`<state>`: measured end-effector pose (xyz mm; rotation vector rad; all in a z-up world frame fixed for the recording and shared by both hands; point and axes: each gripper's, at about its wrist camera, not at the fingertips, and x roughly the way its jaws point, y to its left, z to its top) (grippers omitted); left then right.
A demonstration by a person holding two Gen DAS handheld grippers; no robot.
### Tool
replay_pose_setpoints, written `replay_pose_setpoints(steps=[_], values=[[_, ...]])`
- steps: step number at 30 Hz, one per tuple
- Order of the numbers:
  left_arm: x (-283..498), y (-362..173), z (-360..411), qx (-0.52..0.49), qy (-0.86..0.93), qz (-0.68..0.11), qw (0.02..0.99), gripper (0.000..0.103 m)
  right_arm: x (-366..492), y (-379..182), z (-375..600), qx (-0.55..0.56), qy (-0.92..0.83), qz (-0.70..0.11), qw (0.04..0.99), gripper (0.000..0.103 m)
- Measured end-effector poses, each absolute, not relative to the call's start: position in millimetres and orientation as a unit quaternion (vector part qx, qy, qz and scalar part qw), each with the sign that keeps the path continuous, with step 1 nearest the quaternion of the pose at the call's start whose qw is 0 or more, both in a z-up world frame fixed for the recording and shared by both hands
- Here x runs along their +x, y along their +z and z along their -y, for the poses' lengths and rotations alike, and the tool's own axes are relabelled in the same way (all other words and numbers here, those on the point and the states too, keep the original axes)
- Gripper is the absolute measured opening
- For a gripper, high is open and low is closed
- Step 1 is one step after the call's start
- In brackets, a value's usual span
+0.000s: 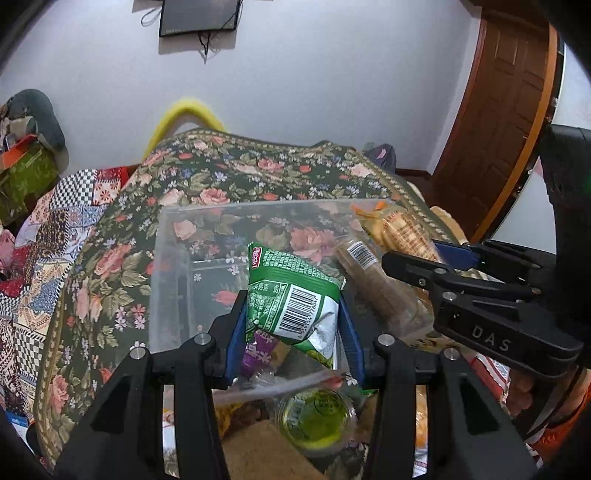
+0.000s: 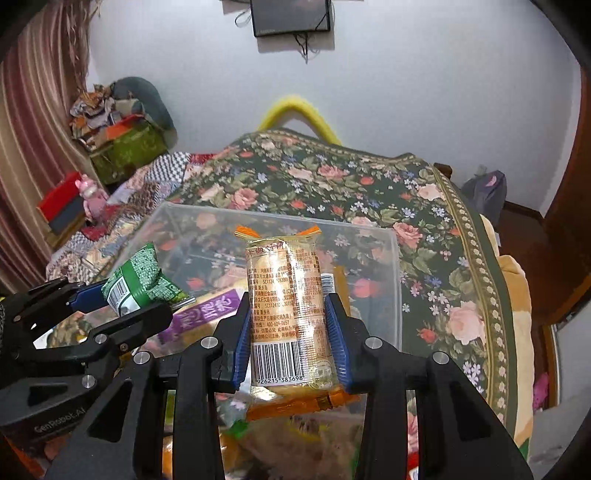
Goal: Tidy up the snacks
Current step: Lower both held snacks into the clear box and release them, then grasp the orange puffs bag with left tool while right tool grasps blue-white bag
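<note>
Nearest us, our left gripper [image 1: 295,332] clamps one green snack bag [image 1: 295,295] at frame centre; our right gripper [image 2: 291,332] clamps one golden cracker pack [image 2: 286,302]. Both hang over one clear bin [image 2: 391,280] on the floral cloth [image 2: 332,177], loose snacks below.

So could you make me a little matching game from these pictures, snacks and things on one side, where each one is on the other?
Things:
1. green packet
2. golden packet
3. clear box
4. black screen

Places:
A. on the flowered cloth
B. in the left tongs
C. on the wall
D. in the right tongs

Pairs: 1-B, 2-D, 3-A, 4-C
</note>
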<state>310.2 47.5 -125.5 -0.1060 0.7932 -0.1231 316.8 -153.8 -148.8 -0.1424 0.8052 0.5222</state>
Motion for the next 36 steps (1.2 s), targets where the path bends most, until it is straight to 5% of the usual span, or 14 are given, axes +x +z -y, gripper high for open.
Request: replay_pose_setpoints(steps=[15, 19, 36], values=[[311, -128, -47, -0.046, -0.049, -0.401, 0.914, 0.057, 312, -149, 158, -0.063, 0.262, -0.397, 0.877, 0.036], [296, -109, -45, -0.039, -0.044, -0.382, 0.922, 0.063, 305, -138, 166, -0.058, 0.262, -0.387, 0.882, 0.047], [196, -86, -46, -0.022, -0.017, -0.378, 0.925, 0.083, 217, -103, 213, -0.048, 0.280, -0.336, 0.898, 0.062]])
